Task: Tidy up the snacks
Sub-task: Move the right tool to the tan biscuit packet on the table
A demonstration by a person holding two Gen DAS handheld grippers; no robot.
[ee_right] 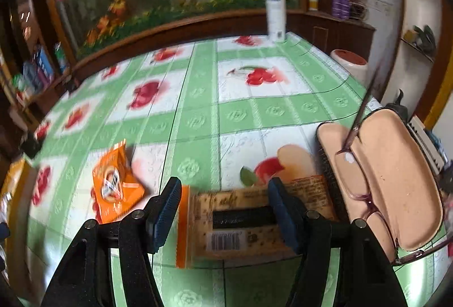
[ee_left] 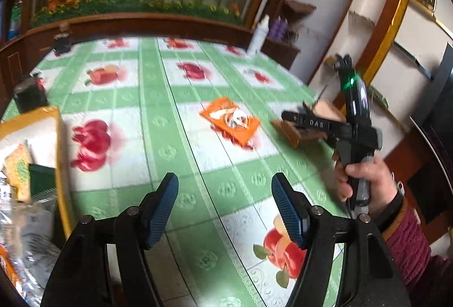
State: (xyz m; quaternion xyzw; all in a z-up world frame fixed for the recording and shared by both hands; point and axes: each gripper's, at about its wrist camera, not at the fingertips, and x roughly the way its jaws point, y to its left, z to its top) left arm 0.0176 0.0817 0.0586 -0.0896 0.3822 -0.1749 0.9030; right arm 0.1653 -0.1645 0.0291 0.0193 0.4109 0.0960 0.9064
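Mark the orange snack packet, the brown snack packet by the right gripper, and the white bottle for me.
orange snack packet [ee_right: 114,182], right wrist view, middle of its printed face.
brown snack packet [ee_right: 226,225], right wrist view, label area between the open fingers.
white bottle [ee_right: 275,12], right wrist view, middle of its body.

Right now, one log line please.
left claw: open, empty | right claw: open, straddling brown barcoded snack packet | orange foil snack pouch: loose on tablecloth
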